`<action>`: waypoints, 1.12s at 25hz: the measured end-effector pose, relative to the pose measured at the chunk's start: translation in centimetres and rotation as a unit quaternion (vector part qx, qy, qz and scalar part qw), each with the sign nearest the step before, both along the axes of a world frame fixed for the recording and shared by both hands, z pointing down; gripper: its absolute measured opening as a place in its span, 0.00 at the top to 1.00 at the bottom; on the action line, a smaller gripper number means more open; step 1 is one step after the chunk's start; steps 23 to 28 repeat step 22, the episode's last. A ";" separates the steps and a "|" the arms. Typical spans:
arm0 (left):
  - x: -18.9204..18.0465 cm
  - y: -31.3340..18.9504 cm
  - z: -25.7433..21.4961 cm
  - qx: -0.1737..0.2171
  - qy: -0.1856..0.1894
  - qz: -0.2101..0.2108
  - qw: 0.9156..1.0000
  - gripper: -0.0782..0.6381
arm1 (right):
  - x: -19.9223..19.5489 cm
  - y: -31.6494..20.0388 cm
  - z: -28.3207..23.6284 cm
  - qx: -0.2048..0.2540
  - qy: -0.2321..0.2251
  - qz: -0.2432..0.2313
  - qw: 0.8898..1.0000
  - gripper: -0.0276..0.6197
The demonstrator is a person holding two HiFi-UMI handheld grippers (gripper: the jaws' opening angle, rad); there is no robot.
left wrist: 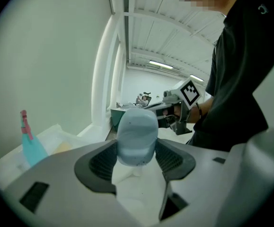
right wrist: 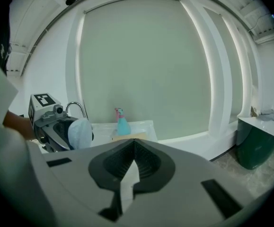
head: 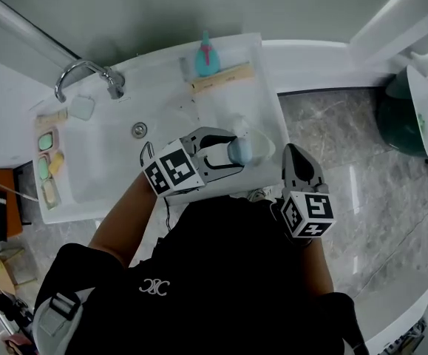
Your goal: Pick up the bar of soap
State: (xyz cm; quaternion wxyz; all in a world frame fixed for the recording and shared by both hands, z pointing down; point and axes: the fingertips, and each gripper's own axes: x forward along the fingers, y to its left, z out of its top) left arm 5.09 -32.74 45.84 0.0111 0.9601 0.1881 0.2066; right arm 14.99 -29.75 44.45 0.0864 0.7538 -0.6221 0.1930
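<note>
A pale blue bar of soap (left wrist: 137,136) is clamped between the jaws of my left gripper (left wrist: 136,156), lifted off the sink. In the head view the soap (head: 240,151) sits at the tip of the left gripper (head: 232,152), above the front right corner of the white sink (head: 110,154). The right gripper view shows the soap (right wrist: 80,132) held in the left gripper at the left. My right gripper (head: 296,159) hangs to the right of the sink over the floor, jaws shut with nothing between them (right wrist: 133,145).
A chrome tap (head: 88,72) stands at the sink's back left. A teal spray bottle (head: 206,56) and a wooden block (head: 222,77) sit on the back ledge. Several small soaps and dishes (head: 49,165) line the left rim. A dark green bin (head: 402,120) stands on the right.
</note>
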 end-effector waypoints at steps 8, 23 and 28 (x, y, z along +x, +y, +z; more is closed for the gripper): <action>-1.7 0.7 -0.8 0.005 0.013 -0.016 1.000 0.51 | -1.5 -0.5 0.3 0.004 -0.003 -0.013 1.000 0.95; -1.6 0.5 0.8 -0.012 -0.012 -0.038 0.999 0.51 | -1.2 0.8 0.4 0.001 -0.001 -0.008 1.000 0.95; -1.6 0.5 0.8 -0.012 -0.012 -0.038 0.999 0.51 | -1.2 0.8 0.4 0.001 -0.001 -0.008 1.000 0.95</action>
